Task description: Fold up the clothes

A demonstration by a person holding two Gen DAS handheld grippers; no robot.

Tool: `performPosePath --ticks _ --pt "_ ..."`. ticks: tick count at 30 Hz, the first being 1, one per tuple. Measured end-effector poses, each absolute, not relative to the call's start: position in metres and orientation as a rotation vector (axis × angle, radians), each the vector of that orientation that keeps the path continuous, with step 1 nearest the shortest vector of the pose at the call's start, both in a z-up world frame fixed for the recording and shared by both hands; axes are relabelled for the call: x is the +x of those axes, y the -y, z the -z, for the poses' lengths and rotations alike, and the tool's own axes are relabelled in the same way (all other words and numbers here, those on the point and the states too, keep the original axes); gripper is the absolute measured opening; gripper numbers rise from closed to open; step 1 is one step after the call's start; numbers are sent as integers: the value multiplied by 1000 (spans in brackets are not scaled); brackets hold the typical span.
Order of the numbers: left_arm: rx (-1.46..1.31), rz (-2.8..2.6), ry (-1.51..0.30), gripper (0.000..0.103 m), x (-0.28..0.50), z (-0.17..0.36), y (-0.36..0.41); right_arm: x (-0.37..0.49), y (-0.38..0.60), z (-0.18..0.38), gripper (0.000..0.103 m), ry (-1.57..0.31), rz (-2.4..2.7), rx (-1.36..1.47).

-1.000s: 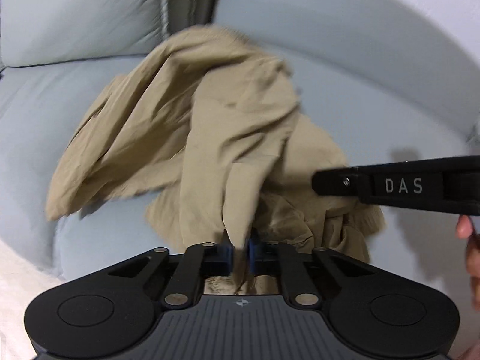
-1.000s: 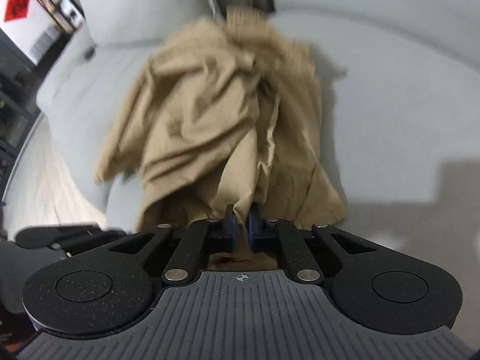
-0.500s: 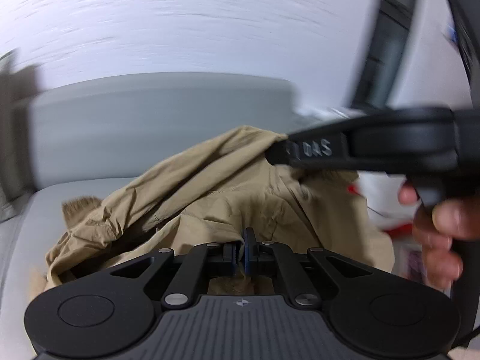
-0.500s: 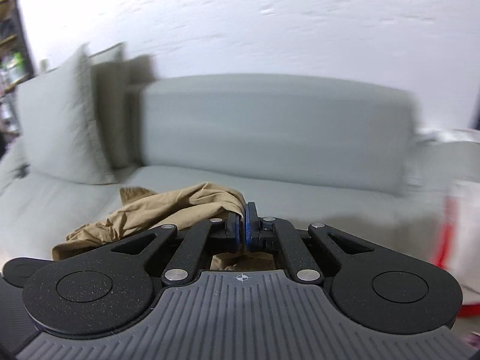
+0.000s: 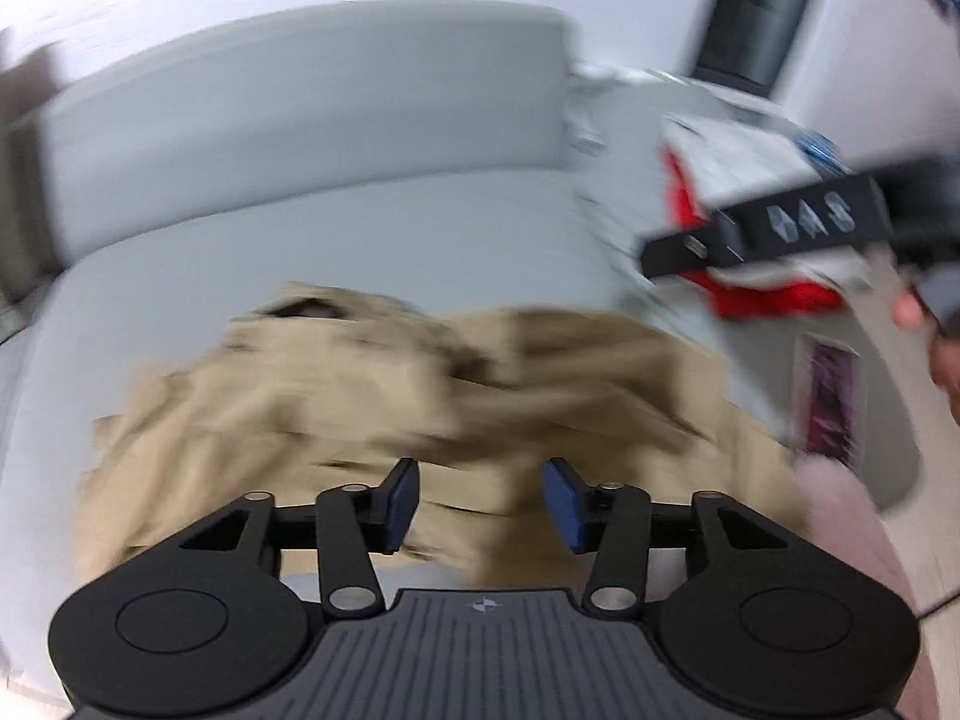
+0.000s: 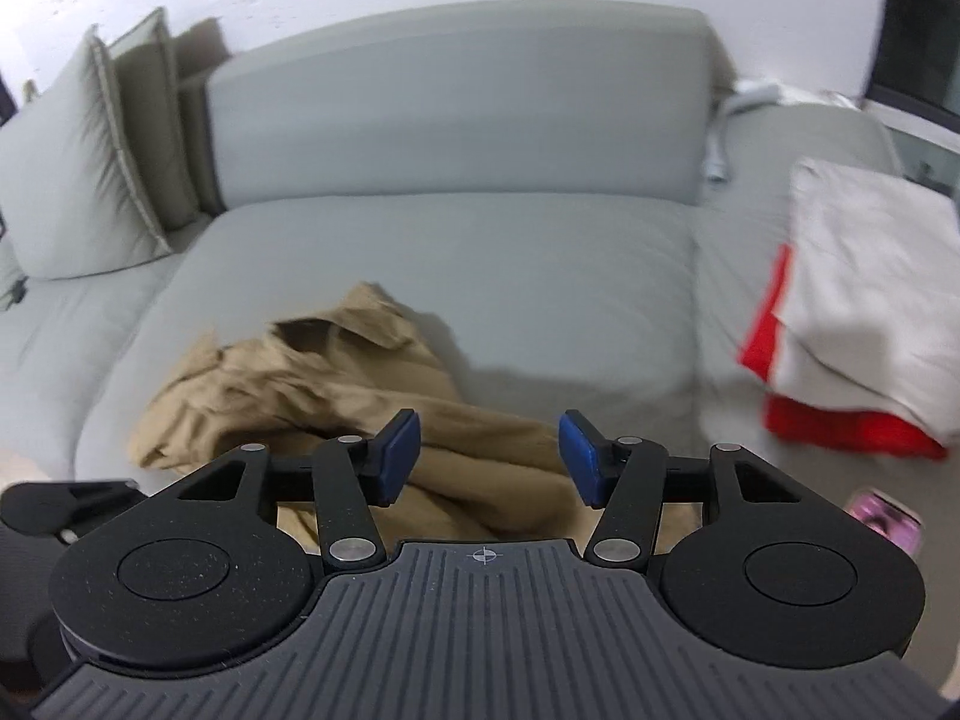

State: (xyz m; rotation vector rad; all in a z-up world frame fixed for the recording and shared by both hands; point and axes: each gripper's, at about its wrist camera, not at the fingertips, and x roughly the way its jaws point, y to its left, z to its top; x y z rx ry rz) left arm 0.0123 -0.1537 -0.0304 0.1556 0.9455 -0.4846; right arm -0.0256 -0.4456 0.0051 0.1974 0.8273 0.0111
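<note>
Left gripper (image 5: 480, 501): jaws opening, roughly half spread, nothing clamped; the tan garment (image 5: 384, 396) lies below them. Right gripper (image 6: 487, 459): likewise opening, pads clear of cloth. The garment sits crumpled on the sofa (image 6: 540, 276) seat. Step judged: releasing it for laying out. Next move calls for finding edges and spreading it flat.

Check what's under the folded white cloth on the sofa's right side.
A red garment lies under the folded white cloth, showing along its left and bottom edges. The rest is covered.
</note>
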Motion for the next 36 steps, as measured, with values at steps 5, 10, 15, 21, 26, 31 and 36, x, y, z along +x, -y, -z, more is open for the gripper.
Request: performPosePath --ticks 5,10,15,21,26,31,36 --pt "51 300 -920 50 51 31 103 17 402 -1 58 -851 -77 154" --pt "-33 128 -904 50 113 29 53 75 371 1 58 -879 -126 131" --pt "-57 -5 -969 50 178 63 16 165 345 25 58 -954 -169 86" --pt "-47 8 -1127 55 211 124 -12 259 322 93 62 -1128 -257 -41" --pt "-1 19 -1186 64 225 163 -15 300 317 144 62 -1197 -305 -133" --pt "-11 39 -1165 68 235 177 -13 309 318 168 69 -1214 -340 -143" --pt "47 66 -1140 38 238 186 1 313 315 178 77 -1141 -333 -195"
